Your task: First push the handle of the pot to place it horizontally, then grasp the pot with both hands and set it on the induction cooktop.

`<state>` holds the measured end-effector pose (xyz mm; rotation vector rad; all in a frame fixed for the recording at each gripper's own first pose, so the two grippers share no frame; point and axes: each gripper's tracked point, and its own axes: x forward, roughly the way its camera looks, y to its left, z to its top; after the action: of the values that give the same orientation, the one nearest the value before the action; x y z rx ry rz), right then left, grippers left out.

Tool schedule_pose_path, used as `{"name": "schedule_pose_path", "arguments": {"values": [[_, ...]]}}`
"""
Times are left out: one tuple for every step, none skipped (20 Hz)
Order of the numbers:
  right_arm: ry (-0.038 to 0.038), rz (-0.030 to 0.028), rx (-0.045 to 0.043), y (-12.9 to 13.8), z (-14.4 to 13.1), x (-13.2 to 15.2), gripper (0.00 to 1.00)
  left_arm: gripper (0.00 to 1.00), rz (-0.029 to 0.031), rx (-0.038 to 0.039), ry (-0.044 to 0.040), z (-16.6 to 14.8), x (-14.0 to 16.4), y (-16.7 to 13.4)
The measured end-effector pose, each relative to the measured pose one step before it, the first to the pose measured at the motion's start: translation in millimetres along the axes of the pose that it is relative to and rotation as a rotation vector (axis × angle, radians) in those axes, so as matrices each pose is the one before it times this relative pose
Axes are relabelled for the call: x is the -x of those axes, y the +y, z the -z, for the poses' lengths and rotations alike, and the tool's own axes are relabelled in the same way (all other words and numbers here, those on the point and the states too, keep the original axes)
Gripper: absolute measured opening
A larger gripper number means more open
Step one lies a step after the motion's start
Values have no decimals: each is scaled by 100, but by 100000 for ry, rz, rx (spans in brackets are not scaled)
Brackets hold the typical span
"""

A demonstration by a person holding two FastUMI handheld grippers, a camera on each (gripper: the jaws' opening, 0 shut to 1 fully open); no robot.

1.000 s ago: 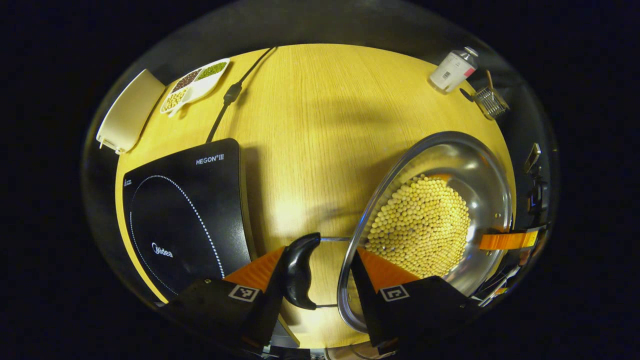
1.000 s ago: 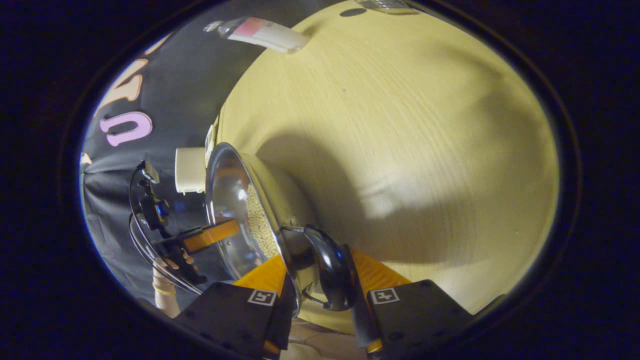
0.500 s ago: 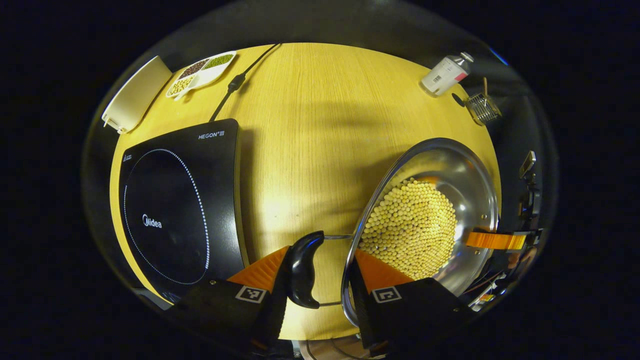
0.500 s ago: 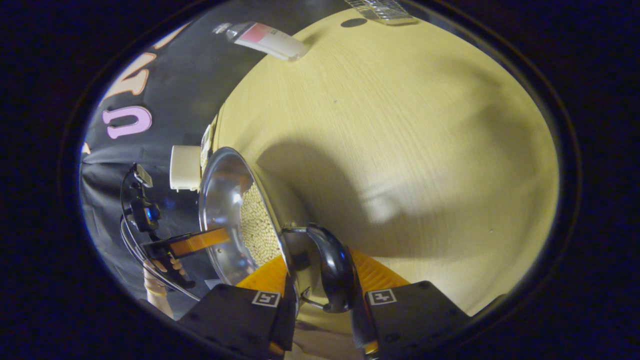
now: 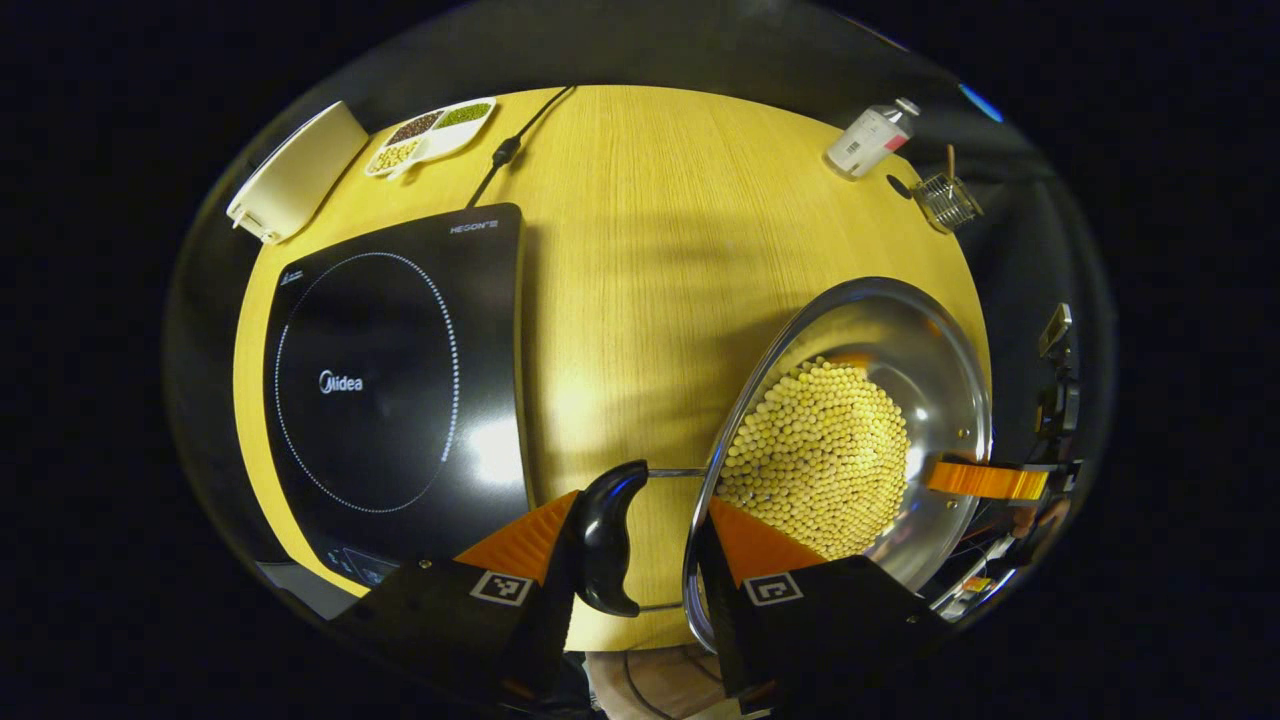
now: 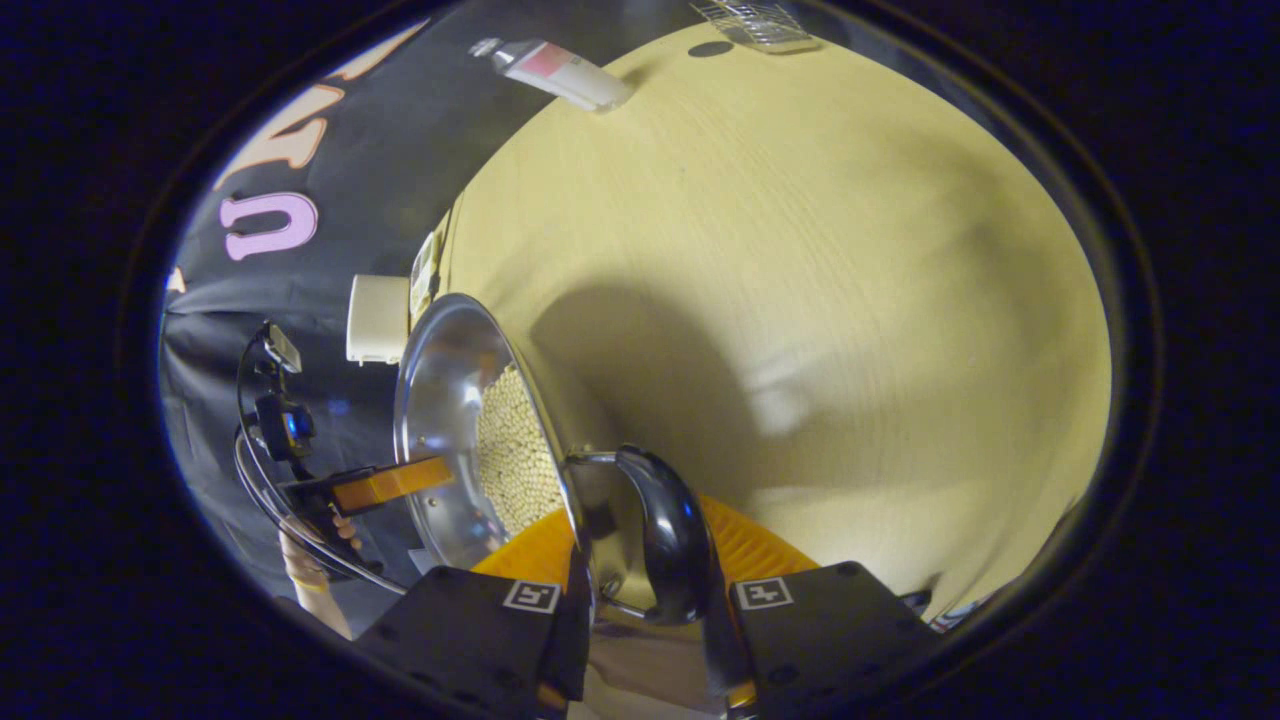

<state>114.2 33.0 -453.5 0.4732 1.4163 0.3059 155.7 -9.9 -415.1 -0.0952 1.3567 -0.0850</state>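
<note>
A steel pot (image 5: 930, 340) filled with yellow beans (image 5: 820, 450) hangs above the wooden table (image 5: 640, 250), casting a shadow on it. My left gripper (image 5: 640, 545) is shut on its near black handle (image 5: 603, 535) and the rim, one finger outside the handle and one inside the pot. The black induction cooktop (image 5: 390, 370) lies to the left of the pot. In the right gripper view the pot (image 6: 440, 400) stands edge-on, and my right gripper (image 6: 640, 555) is shut on its other black handle (image 6: 665, 530) and rim. A hand holds the left gripper across the pot.
At the table's far left are a white divided dish (image 5: 432, 133) of beans, a white box (image 5: 295, 180) and the cooktop's cable (image 5: 505, 150). A bottle (image 5: 865, 140) and a small wire basket (image 5: 945, 200) stand at the far right.
Both grippers have carried the pot along, still gripping its handles. In the left gripper view the cooktop has slid up and rightward and now shows almost whole.
</note>
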Motion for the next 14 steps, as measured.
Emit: {"name": "schedule_pose_path", "arguments": {"values": [[-427, 15, -170, 490, 506, 70, 49, 64, 124, -892, -1152, -186, 166, 164], [-373, 43, 25, 536, 650, 122, 49, 62, 100, -743, -1291, -90, 158, 43], [-516, 29, 60, 749, 713, 159, 49, 62, 291, -613, -1766, -182, -52, -30], [-628, 10, 187, 851, 582, 11, 49, 62, 468, -126, -1416, -59, -12, 82], [-793, 109, 155, 965, 543, -46, 49, 62, 753, 228, -1211, 125, -136, -33], [-701, 379, 367, 974, 718, -132, 49, 62, 713, 454, -769, 107, -179, 0], [-809, 521, 782, 1081, 764, -221, 49, 62, 765, 358, -856, 58, -221, -137], [-701, 655, 255, 1149, 778, -282, 49, 64, 637, 81, -524, 150, -68, 69], [-651, 698, 415, 1187, 875, -265, 49, 62, 366, 405, -560, -103, -118, 36], [-753, 556, 710, 1223, 883, -407, 49, 62, 228, 311, -591, 0, -147, 87], [-600, 287, 520, 1195, 663, -478, 49, 62, 189, 198, -856, 26, -86, -37], [-468, 188, 28, 1271, 621, -481, 49, 64, 133, 175, -947, -62, 74, 98], [-702, 83, 472, 1439, 519, -526, 49, 62, 70, 135, -659, 323, -10, -38], [-761, 36, 775, 1376, 408, -588, 49, 62, -70, -4, -973, 19, -29, 11]]}}
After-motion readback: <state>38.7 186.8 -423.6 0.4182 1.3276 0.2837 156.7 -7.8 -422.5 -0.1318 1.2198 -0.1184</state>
